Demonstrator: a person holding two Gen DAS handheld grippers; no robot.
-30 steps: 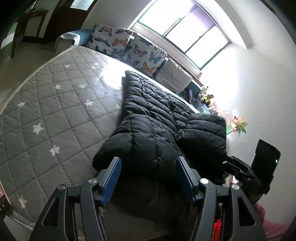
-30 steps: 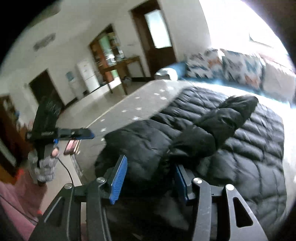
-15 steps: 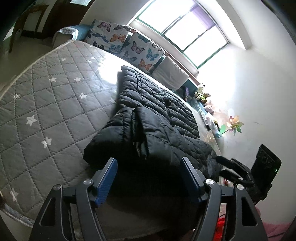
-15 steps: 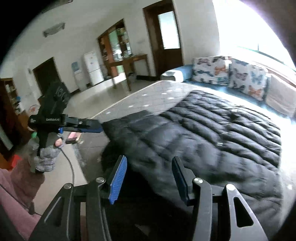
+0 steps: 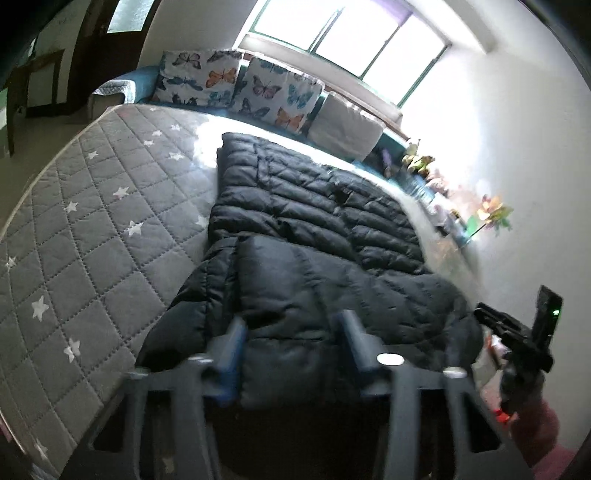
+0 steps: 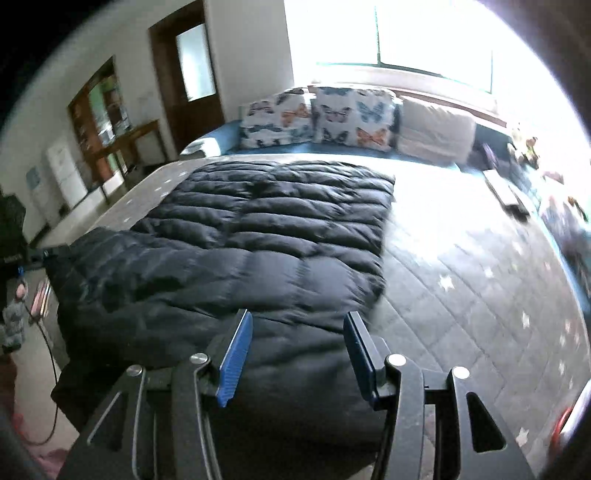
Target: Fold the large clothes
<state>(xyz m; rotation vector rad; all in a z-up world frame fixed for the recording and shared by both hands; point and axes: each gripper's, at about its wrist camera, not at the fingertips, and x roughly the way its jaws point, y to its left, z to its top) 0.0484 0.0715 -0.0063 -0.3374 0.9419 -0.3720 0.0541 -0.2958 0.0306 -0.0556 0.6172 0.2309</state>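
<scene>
Left wrist view, jaws: left gripper (image 5: 291, 343) blurred; jaws have just been closing, with the near hem of the black puffer coat (image 5: 314, 236) between them. Blur hides whether the pads press the fabric, so grip cannot be told.
Right wrist view, jaws: right gripper (image 6: 297, 349) sharp; blue pads stand apart, spread over the coat's near edge (image 6: 236, 266), none seen touching fabric. Released.
Coat, place: lies on the bed (image 5: 85, 236), lengthwise toward the pillows, near end at the bed edge by both grippers.
Coat, shape: quilted back flat and spread; in the left wrist view one smoother panel lies folded over the near part, with a narrow strip of coat showing along its left.
Bed surface: grey quilted cover with white stars; bare on both sides of the coat.
Head of bed: two butterfly pillows (image 6: 317, 116) side by side, a plain pale pillow (image 6: 436, 129) just beside them, window (image 5: 351, 33) above.
Right gripper seen from left wrist view: at the right rim (image 5: 517, 332), held by a hand in a pink sleeve (image 5: 535, 428), near the coat's right corner.
Room beyond: door (image 6: 188, 70), shelving and a wooden table, probably; view there soft.
</scene>
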